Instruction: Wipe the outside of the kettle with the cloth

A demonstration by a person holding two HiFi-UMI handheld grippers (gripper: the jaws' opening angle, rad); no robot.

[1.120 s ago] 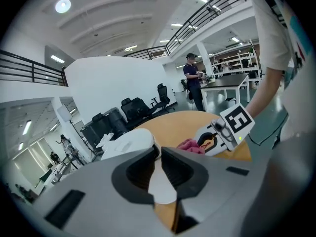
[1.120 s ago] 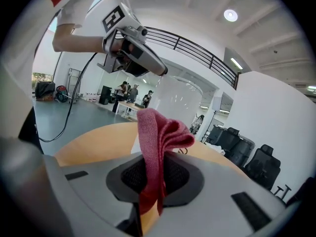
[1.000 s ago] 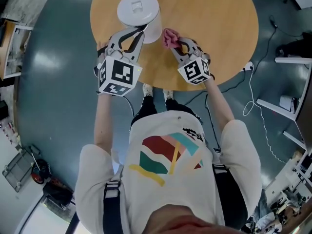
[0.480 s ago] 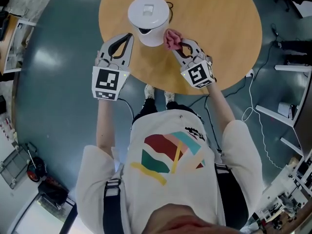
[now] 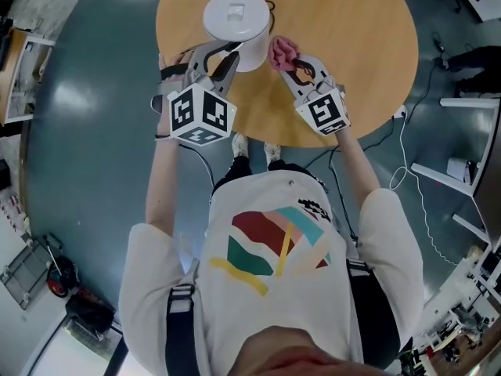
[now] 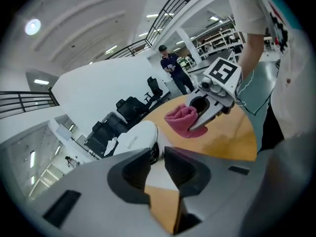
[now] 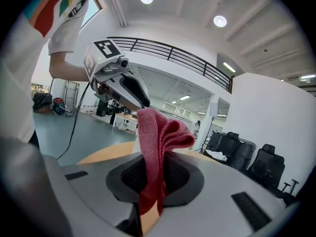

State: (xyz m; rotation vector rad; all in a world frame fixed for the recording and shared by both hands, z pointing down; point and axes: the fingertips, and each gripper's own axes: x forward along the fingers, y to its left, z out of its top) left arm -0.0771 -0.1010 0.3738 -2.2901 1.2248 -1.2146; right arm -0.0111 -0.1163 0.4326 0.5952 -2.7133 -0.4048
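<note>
White kettle beside pink cloth

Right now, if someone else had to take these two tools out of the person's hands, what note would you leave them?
Left tool: jaws opening, nothing gripped, tips at the near side of the white kettle.
Right tool: shut on the pink cloth, held up close beside the kettle; whether they touch cannot be told.
Kettle: upright on the round wooden table, lid on.
Done: cloth picked up and brought to the kettle.
Left: steady the kettle, then wipe all round its outside.
</note>
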